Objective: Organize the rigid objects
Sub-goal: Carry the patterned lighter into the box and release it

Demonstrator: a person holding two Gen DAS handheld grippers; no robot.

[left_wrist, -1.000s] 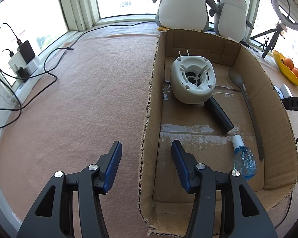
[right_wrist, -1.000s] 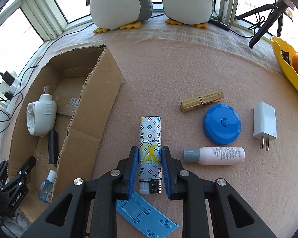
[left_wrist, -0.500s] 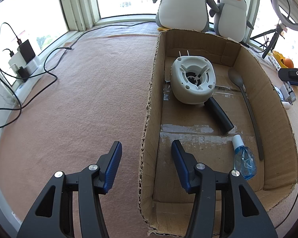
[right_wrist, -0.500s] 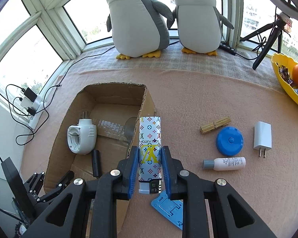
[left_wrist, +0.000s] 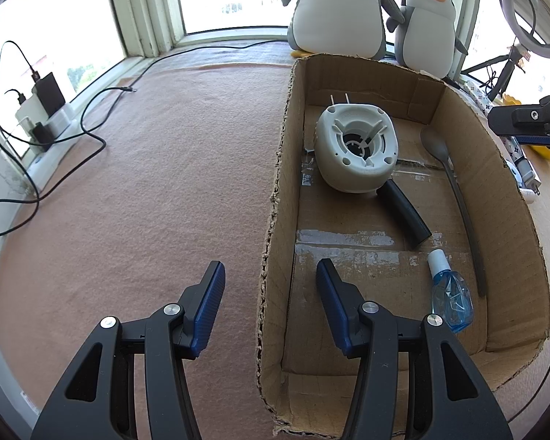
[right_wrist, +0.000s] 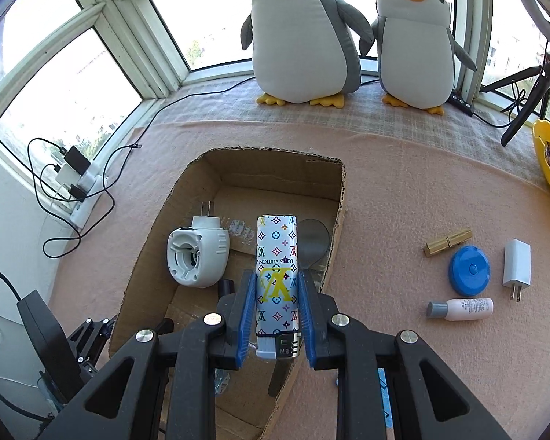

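The right gripper [right_wrist: 277, 319] is clamping a white monogram-patterned lighter [right_wrist: 277, 278] above the open brown cardboard box [left_wrist: 275, 198]. A white plastic plug-in device [left_wrist: 357, 148], black tube [left_wrist: 403, 214], grey spoon [left_wrist: 454, 190] and blue bottle [left_wrist: 451, 293] are lying inside. At three o'clock, a wooden clothespin [right_wrist: 447, 241], blue round lid [right_wrist: 469, 270], white charger [right_wrist: 517, 264] and small white bottle [right_wrist: 462, 309] are waiting. The left gripper [left_wrist: 269, 300] is straddling the box wall, gripping nothing.

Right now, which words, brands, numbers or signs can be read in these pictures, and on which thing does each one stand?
"LOUIS VUITTON", upside down as the right wrist view shows it: on the patterned lighter held in the right gripper.
A big yellow "LV" sign, also upside down: on the same lighter, below the brand name.
Small print on the white bottle on the cloth: too small to read.
Nothing else carries text that can be read.
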